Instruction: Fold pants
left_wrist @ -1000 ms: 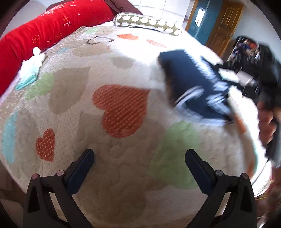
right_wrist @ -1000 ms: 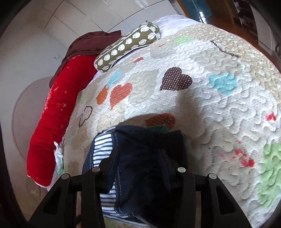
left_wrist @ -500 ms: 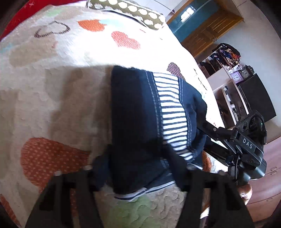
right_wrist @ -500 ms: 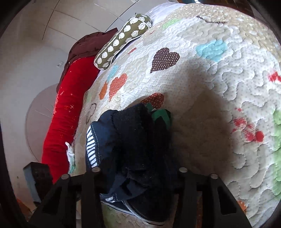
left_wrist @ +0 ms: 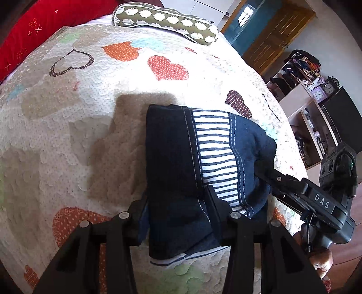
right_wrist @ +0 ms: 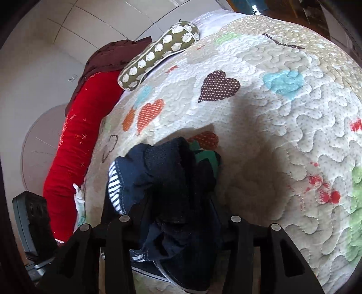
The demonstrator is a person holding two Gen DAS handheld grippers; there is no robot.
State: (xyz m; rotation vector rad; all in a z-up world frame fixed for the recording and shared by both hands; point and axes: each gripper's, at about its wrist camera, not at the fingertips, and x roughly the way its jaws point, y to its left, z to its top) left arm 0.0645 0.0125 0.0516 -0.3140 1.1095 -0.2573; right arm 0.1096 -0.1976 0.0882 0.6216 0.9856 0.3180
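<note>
Gripping the folded pants (left_wrist: 176,158) on both sides, left tongs (left_wrist: 176,217) and right tongs (right_wrist: 178,228) both clenched on the bundle, just above the heart quilt (left_wrist: 67,126) near its foot edge; next: lower flat, release together.

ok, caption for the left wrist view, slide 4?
Left gripper and right gripper both clamp the folded navy pants above the heart-patterned quilt.

One pair of pants (left_wrist: 181,162), two grippers, left (left_wrist: 178,210) and right (right_wrist: 178,217), one quilt (left_wrist: 67,124), one dotted bolster (left_wrist: 167,20), one red blanket (right_wrist: 77,144).
</note>
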